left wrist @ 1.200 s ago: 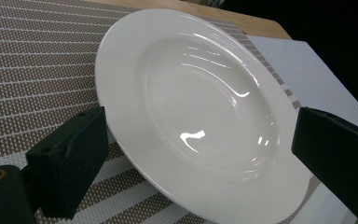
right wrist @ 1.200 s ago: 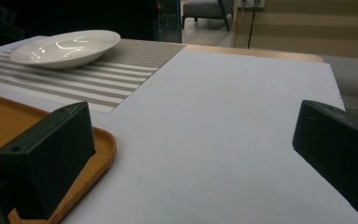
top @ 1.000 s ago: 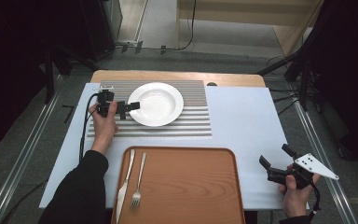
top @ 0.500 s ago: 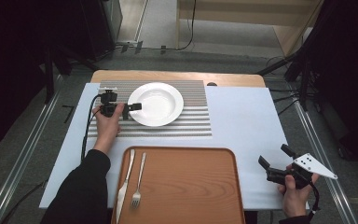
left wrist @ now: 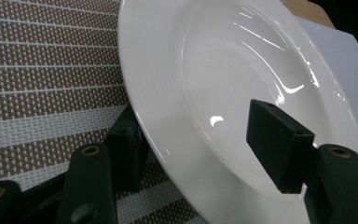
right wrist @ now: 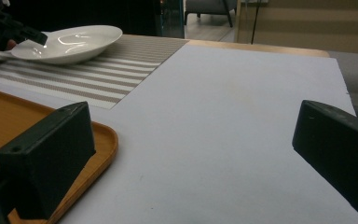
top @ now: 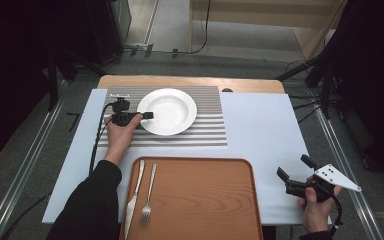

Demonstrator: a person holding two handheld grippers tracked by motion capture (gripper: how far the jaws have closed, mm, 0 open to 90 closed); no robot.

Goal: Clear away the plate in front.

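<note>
Over the mat, left gripper jaws, just closing, straddle the plate rim, seemingly not yet pressing; right gripper gapes empty.

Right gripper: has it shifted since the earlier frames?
No. The right gripper sits at the same spot right of the tray, jaws open.

Glossy white ceramic plate, woven matt placemat, smooth wooden tray

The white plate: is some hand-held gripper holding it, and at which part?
The left hand-held gripper has its jaws astride the near rim of the white plate and has just been closing, but they do not visibly clamp it yet. The right hand-held gripper holds nothing.
</note>
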